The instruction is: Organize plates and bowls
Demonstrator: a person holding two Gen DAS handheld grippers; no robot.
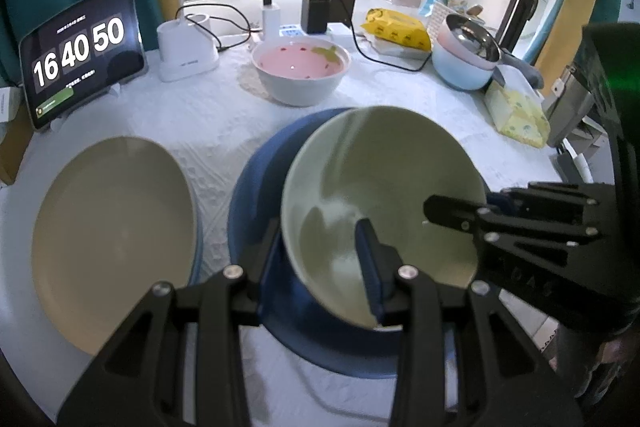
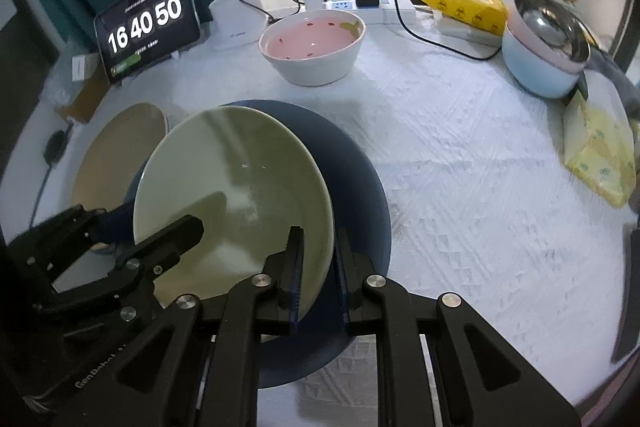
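Note:
A pale green bowl (image 1: pixel 380 179) (image 2: pixel 236 187) is tilted over a dark blue plate (image 1: pixel 256 187) (image 2: pixel 360 179) on the white tablecloth. My left gripper (image 1: pixel 320 231) (image 2: pixel 152 227) is shut on the bowl's near-left rim, one finger inside and one outside. At the opposite rim my right gripper (image 2: pixel 318 239) (image 1: pixel 460 203) is clamped the same way. Whether the bowl's base touches the blue plate is hidden. A beige plate (image 1: pixel 112 239) (image 2: pixel 120 147) lies to the left. Behind them stands a white bowl with a pink inside (image 1: pixel 300 67) (image 2: pixel 312 43).
A tablet clock (image 1: pixel 80 55) stands at the back left beside a white charger dock (image 1: pixel 184 47). Cables and a power strip (image 2: pixel 360 3) run along the window. Yellow packets (image 2: pixel 464 3), a light blue pot holding a steel bowl (image 2: pixel 544 39) and a tissue pack (image 2: pixel 600 155) sit at the right.

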